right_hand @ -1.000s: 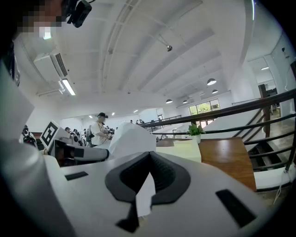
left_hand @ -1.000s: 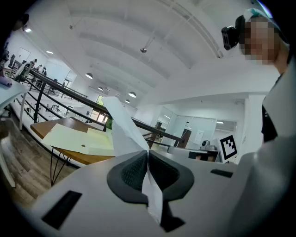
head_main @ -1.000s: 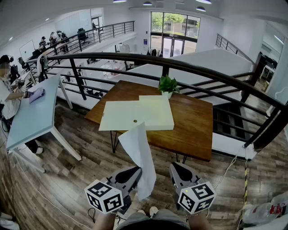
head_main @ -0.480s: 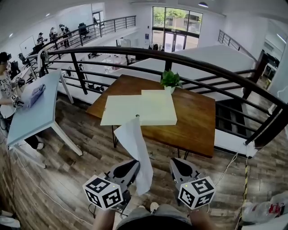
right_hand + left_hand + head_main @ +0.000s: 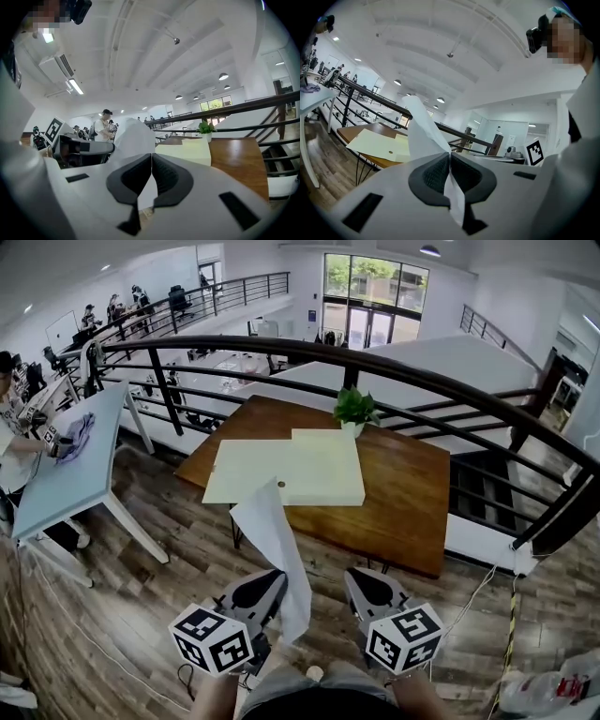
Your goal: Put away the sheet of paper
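The left gripper (image 5: 264, 591) has its fingers (image 5: 433, 174) pinched shut on the lower edge of the white sheet of paper (image 5: 270, 532), and a short tail of the sheet hangs out below the pads. The sheet rises from that grip in a loose, bent curl above the wood floor, and its top edge reaches in front of the near edge of the wooden counter (image 5: 405, 507). The right gripper (image 5: 362, 589) is level beside the left one, apart from it. Its fingers (image 5: 168, 174) are pressed together and the sheet is just off to its left. On the counter lies a flat cream box (image 5: 321, 470), with a thin flap spread to the left that has a small hole in it. A small potted plant (image 5: 353, 412) stands behind the box, next to the dark railing (image 5: 450, 390).
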